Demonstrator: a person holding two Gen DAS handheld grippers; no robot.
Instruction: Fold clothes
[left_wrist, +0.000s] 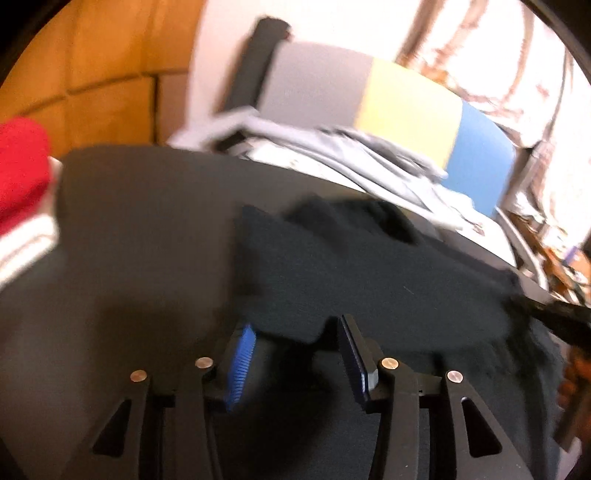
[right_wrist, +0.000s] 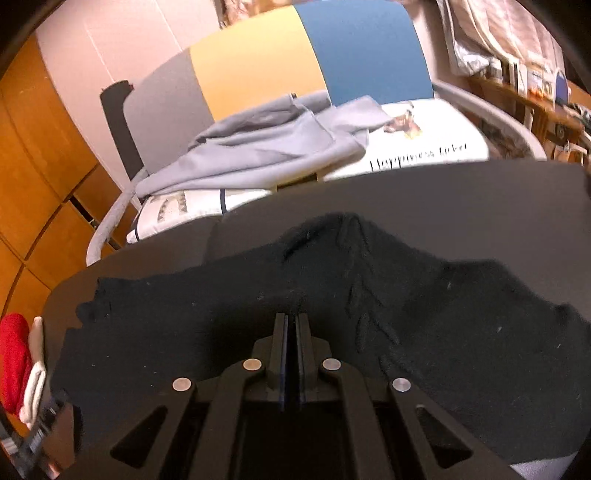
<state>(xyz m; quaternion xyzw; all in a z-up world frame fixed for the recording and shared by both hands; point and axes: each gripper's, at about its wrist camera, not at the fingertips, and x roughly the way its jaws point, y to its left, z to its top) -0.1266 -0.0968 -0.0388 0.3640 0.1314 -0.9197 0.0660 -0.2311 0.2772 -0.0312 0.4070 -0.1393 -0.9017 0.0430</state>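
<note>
Two tools at black garment (right_wrist: 229, 328): left (left_wrist: 295, 332) spread, right (right_wrist: 292, 317) pinched.

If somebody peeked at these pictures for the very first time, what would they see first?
Probably the big black knitted garment spread over the dark round table, filling the middle. The right tongs are shut on its near part, while the left tongs stand open at its edge. Behind the table, a crumpled grey sweatshirt lies in front of a grey, yellow and blue panel, and a bright red cloth peeks in at the left.
</note>
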